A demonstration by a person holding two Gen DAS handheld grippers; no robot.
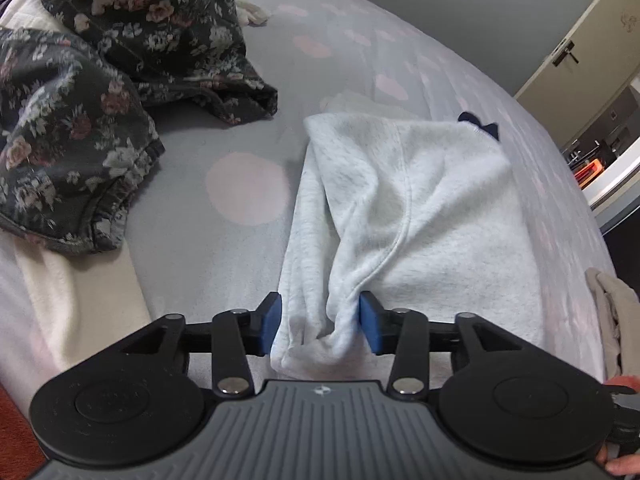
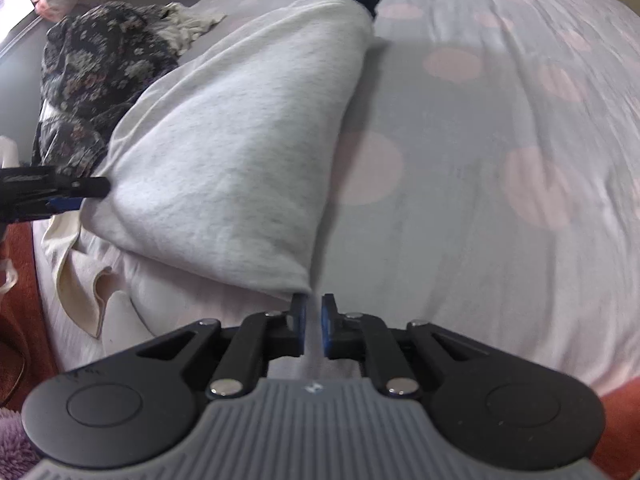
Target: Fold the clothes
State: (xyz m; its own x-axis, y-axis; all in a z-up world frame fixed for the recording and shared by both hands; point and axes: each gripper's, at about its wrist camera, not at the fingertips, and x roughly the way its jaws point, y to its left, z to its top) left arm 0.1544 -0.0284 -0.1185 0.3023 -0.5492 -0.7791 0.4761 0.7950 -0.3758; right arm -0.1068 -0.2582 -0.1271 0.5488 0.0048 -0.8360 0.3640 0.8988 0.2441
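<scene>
A light grey fleece garment (image 1: 416, 200) was held stretched above the bed (image 2: 500, 128), mid-fold by the look of it. The left gripper (image 1: 320, 326) had its jaws pinching a bunched corner; the right gripper (image 2: 313, 326) had its jaws nearly together on a thin edge. Next, the held edge probably needed carrying over and laying flat, both corners level. Fleece: soft, thick, seamed, navy trim far end. A floral dark garment (image 1: 80, 120) lay crumpled nearby.
</scene>
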